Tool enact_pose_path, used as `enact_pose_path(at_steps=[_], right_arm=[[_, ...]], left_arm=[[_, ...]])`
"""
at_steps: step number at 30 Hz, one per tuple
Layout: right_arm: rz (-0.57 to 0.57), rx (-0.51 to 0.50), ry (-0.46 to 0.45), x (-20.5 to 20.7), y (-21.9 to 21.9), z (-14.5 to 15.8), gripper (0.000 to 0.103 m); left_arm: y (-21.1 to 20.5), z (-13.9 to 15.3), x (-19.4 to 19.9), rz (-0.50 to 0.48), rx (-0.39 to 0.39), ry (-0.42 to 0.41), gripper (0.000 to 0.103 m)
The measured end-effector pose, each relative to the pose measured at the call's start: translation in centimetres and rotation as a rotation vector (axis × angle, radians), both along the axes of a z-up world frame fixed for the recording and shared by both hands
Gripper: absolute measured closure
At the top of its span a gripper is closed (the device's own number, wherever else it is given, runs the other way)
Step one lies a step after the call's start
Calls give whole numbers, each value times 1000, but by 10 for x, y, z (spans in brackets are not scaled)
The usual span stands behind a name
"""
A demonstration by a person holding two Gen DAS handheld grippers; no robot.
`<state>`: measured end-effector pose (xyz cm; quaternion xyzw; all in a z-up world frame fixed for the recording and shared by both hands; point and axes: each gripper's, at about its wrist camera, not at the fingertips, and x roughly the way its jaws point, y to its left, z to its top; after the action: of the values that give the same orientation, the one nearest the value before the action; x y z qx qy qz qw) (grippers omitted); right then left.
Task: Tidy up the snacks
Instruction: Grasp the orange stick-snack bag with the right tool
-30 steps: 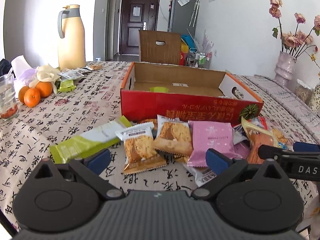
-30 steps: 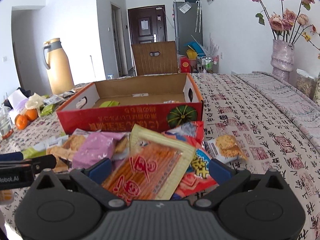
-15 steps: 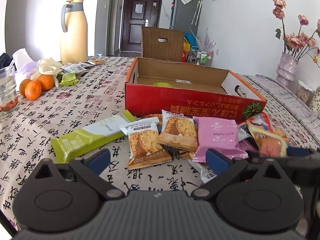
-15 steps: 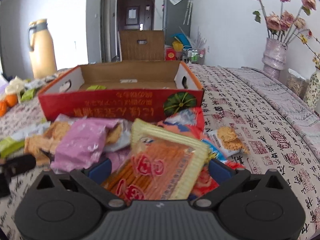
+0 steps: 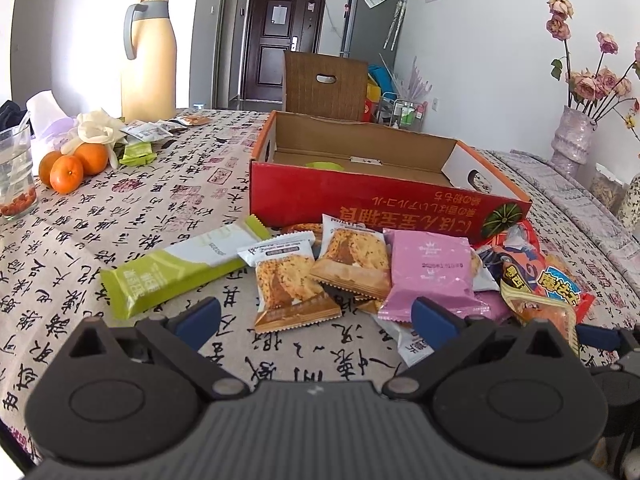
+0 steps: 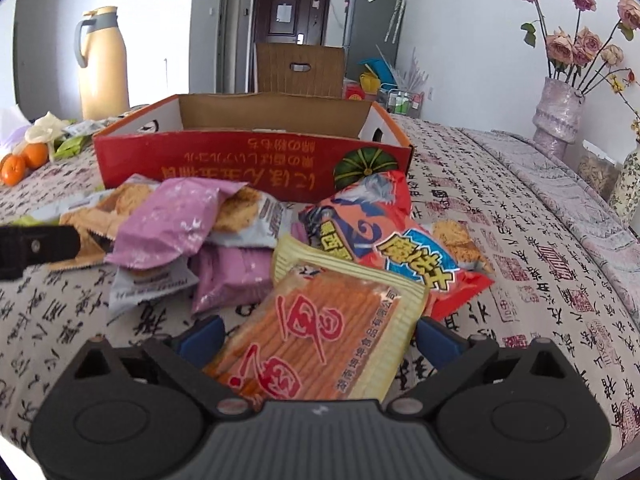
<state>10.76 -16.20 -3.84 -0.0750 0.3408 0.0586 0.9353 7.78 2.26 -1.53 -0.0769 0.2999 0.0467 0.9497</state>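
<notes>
**Stick packet sits between the right fingers, box straight ahead**

Snacks lie heaped on the tablecloth [image 5: 152, 204] just in front of the red box [image 5: 376, 200], whose open top faces up and whose long side runs across both views. The coming move turns on the orange stick packet [image 6: 320, 328]: it lies directly between the two blue pads of the right gripper [image 6: 320, 338], its long axis running away from the camera and tilted a little to the right, its far end resting on the red chip bag [image 6: 384, 240]. The box stands beyond it, nearly dead ahead, with only the pile between. The right gripper is clearly the nearer one to this packet.

The right jaws stand wide, each pad just beside an edge of the packet; whether they touch it I cannot tell, and nothing shows it pinched or lifted. My judgement is that a grasp is being lined up, not yet made.

The left gripper [image 5: 316, 316] hangs low over the tablecloth with its jaws also wide and nothing between them. The cookie packets [image 5: 316, 268] and pink packet [image 5: 428, 272] lie just ahead of its pads, the green bar [image 5: 176, 268] off to its left, lengthwise on a diagonal. Inside the box only something small and green [image 5: 324, 165] shows on the floor.
</notes>
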Motion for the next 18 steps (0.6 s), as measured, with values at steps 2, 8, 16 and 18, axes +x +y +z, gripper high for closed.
enact_pose_path(at_steps=[2,8,16,18], right_arm=[[15,7,2,-3,1,-1,15],[35,16,-4,-10,0,-1,28],[96,111,3,-18,-9,4,57],[100,135,-6,-20,-13,8,59]], left_arm=[[1,0,0,5,-2,2,0],[0,-1,-1,6,-3,7,0],[1,0,-2,14,-9,11,0],[2,-1,-2,17,-12,14,0]])
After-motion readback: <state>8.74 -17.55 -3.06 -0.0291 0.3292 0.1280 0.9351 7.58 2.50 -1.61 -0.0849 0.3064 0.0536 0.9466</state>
